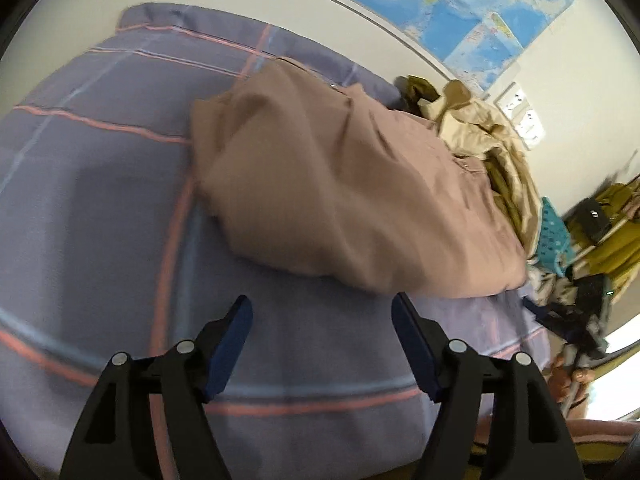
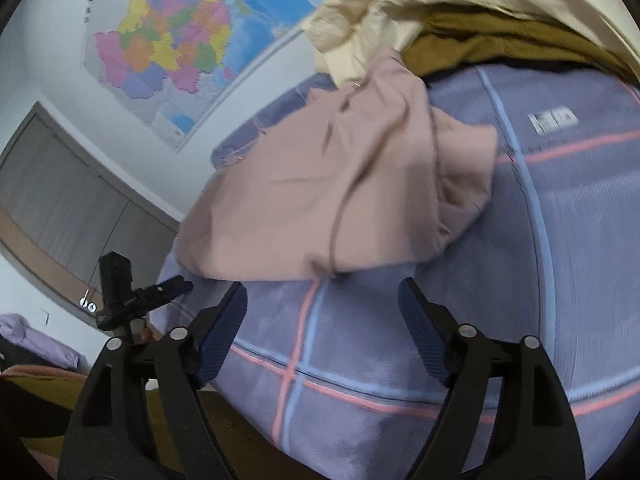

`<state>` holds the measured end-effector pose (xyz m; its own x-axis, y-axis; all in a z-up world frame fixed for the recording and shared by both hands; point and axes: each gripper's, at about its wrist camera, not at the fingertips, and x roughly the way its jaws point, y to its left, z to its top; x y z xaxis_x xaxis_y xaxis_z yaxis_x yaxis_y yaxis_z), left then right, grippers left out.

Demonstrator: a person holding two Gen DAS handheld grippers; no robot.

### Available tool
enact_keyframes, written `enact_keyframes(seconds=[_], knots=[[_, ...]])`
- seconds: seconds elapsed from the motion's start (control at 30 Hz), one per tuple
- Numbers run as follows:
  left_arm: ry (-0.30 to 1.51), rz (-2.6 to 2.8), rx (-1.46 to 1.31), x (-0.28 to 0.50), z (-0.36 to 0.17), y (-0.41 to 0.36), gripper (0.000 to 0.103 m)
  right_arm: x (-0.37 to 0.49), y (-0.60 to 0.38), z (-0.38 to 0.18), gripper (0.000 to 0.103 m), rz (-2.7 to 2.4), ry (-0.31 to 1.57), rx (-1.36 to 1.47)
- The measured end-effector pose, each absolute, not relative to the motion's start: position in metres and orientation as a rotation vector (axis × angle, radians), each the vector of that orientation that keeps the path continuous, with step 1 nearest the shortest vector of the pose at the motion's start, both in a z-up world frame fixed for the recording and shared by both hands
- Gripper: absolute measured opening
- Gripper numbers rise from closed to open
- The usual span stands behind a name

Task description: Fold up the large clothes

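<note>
A bed (image 1: 100, 200) under a lilac sheet crossed by pink and blue lines filled both views, with wall maps (image 1: 460, 4) behind it. The pink garment (image 1: 352, 200) lay bunched in the middle of the bed, at twelve o'clock from both of my tongs, and a pile (image 1: 492, 136) of cream and olive clothes crowded its far side at about two o'clock in the left view.

My left tongs (image 1: 322, 314) stood open over bare sheet, nothing between the pads, just short of the garment's near hem. My right tongs (image 2: 322, 298) were open too, empty, hovering just before the garment's (image 2: 340, 184) near edge.

As I judged it, the risk was pinching sheet along with cloth, since both pairs sat low and close to the bedding. A grab into the bunched middle rather than an edge could also lift several layers and leave the fold crooked. The pile might be dragged along too.

A white label (image 2: 554, 120) on the sheet and the map (image 2: 168, 40) lettering were too blurred to read.
</note>
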<state>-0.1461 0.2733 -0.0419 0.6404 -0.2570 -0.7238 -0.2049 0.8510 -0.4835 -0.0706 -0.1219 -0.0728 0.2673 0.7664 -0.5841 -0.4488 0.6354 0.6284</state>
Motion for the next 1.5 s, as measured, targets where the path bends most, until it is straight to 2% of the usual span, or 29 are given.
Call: enact_keyframes(seconds=[0.1, 0.33, 0.5, 0.67, 0.93, 1.0, 1.13, 1.33, 1.5], knots=[[0.889, -0.054, -0.6, -0.131, -0.043, 0.271, 0.069, -0.067, -0.123, -0.084, 0.081, 0.808, 1.021, 0.399], [0.878, -0.052, -0.606, -0.104, -0.042, 0.265, 0.082, -0.053, -0.111, -0.091, 0.081, 0.742, 1.013, 0.38], [0.856, -0.032, -0.636, -0.087, -0.042, 0.266, 0.087, -0.038, -0.099, -0.093, 0.089, 0.714, 0.982, 0.405], [0.846, -0.001, -0.634, -0.069, -0.041, 0.264, 0.092, -0.024, -0.082, -0.094, 0.089, 0.69, 0.955, 0.418], [0.84, 0.068, -0.614, -0.053, -0.041, 0.26, 0.09, -0.005, -0.07, -0.095, 0.09, 0.656, 0.938, 0.484], [0.843, 0.078, -0.605, -0.05, -0.041, 0.259, 0.089, -0.005, -0.07, -0.094, 0.084, 0.623, 0.934, 0.472], [0.845, 0.092, -0.592, -0.048, -0.04, 0.257, 0.089, -0.013, -0.078, -0.093, 0.082, 0.546, 0.921, 0.468], [0.839, 0.099, -0.56, -0.048, -0.041, 0.255, 0.089, -0.035, -0.09, -0.09, 0.087, 0.424, 0.895, 0.421], [0.837, 0.107, -0.542, -0.045, -0.041, 0.252, 0.092, -0.034, -0.094, -0.093, 0.096, 0.399, 0.901, 0.397]])
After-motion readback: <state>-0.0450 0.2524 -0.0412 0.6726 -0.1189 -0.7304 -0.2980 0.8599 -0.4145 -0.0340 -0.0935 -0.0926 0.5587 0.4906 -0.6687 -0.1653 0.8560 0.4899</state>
